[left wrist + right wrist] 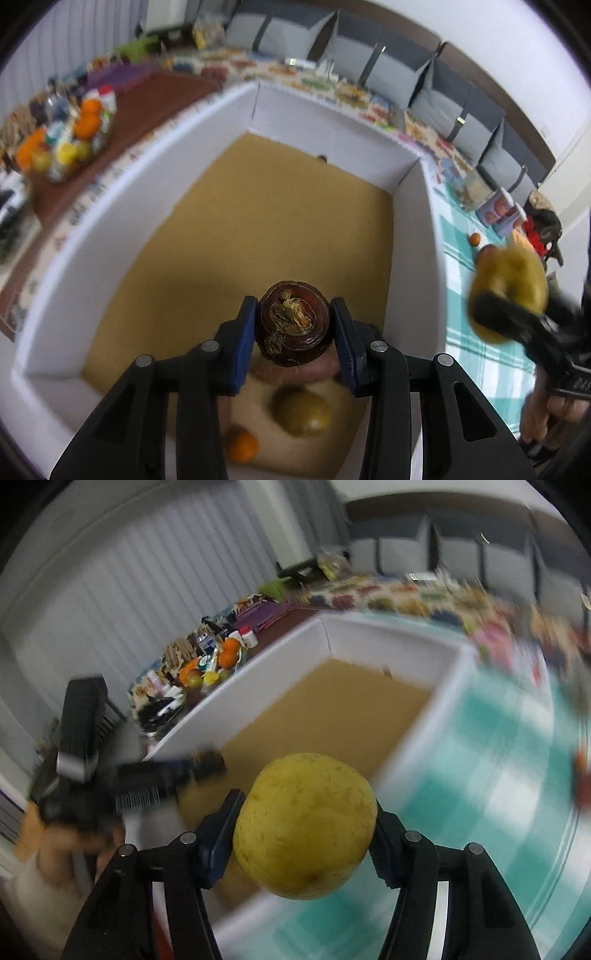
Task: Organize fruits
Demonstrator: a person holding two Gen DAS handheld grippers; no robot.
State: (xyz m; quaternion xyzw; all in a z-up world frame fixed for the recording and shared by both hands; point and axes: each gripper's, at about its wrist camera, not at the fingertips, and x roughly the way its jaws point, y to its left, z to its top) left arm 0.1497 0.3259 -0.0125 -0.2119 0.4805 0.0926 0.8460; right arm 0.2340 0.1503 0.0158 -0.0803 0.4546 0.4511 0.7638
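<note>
**Both hand-held grippers carry fruit at the white box**

Now the left hand-held gripper [295, 326] is clamped on a round dark-brown fruit [294, 324], hanging above the tan floor of the large white box [334, 122]. Beneath it lie a yellow-green fruit [301, 413] and a small orange [242, 445]. Off to the right, the right hand-held gripper [304, 830] grips a large yellow pear-like fruit [304, 825] between its blue pads, over the box's right wall and the teal-checked bench cloth [491, 786].

In the box [413, 236], two fruits [304, 413] lie near its near wall. Right of the box, on the tablecloth [476, 365], lies a small fruit [474, 239].
</note>
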